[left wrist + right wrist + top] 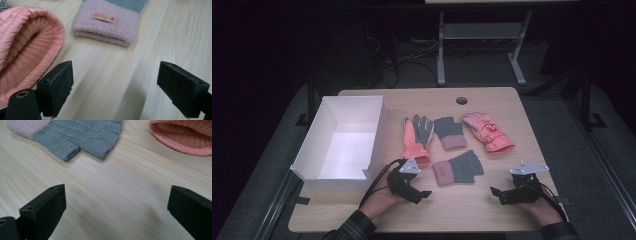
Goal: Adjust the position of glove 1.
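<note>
Four gloves lie on the wooden table (472, 212). A pink ski glove with a grey palm (418, 136) and a grey knit fingerless glove with a pink cuff (449, 132) lie side by side, and a pink ski glove (487, 131) lies to their right. A second grey knit glove (458, 168) lies nearer me. My left gripper (422, 196) rests open on the table, just left of that glove. The left gripper view has its pink cuff (107, 25) ahead and the ski glove's cuff (25, 57) at left. My right gripper (498, 196) stands open, facing the knit glove (82, 135).
An empty white box (337, 145) stands at the table's left side, close to my left hand. A cable hole (461, 100) sits near the far edge. Bare wood lies between the two grippers at the front. Table legs and cables show on the dark floor behind.
</note>
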`<state>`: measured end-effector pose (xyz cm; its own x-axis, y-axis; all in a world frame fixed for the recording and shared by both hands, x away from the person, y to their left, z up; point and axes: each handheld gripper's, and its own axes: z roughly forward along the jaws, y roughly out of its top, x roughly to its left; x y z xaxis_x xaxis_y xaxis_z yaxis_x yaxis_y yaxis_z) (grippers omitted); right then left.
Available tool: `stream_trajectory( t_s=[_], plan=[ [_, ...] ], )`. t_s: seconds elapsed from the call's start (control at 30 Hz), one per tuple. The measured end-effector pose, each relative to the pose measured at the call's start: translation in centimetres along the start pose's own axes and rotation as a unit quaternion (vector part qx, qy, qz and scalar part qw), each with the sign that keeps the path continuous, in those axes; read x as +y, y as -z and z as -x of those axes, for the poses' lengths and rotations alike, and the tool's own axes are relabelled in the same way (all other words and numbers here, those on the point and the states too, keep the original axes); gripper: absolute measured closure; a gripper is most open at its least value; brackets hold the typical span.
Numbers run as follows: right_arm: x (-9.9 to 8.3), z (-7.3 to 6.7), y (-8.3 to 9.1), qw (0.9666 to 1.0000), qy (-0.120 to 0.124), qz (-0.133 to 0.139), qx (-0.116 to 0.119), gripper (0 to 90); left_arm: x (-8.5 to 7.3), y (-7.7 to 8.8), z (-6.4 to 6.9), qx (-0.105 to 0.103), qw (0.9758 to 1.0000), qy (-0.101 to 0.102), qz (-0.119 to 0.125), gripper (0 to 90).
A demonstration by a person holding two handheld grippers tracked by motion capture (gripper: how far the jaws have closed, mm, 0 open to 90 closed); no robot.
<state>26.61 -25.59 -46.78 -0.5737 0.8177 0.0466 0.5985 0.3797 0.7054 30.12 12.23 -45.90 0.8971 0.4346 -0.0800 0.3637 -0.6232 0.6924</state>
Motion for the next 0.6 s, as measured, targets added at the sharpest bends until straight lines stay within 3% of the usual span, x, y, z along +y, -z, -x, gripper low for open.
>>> stream_trajectory(
  t_s=[0.23,0.4,0.47,0.53,0.6],
  plan=[
    [0.1,0.2,0.1,0.9999,-0.004,0.008,0.007,1.8,0.7,0.2,-0.2,-0.018,0.9997,0.015,-0.008,17.6],
    [0.2,0.1,0.5,0.9999,-0.006,0.013,0.005,1.8,1.7,0.9,0.1,-0.006,1.0,-0.004,-0.003,26.9],
    [0.3,0.0,0.4,0.9999,-0.004,0.009,0.004,1.8,2.0,1.1,-0.2,-0.009,0.9999,0.006,0.006,46.2],
    [0.3,0.0,0.4,0.9999,-0.005,0.01,0.005,1.8,2.1,1.2,-0.3,-0.013,0.9999,0.008,0.006,58.4],
    [0.4,-0.1,0.3,0.9999,-0.001,0.006,0.012,1.8,2.6,1.1,-0.7,-0.022,0.9994,0.024,0.003,69.8]
  ],
)
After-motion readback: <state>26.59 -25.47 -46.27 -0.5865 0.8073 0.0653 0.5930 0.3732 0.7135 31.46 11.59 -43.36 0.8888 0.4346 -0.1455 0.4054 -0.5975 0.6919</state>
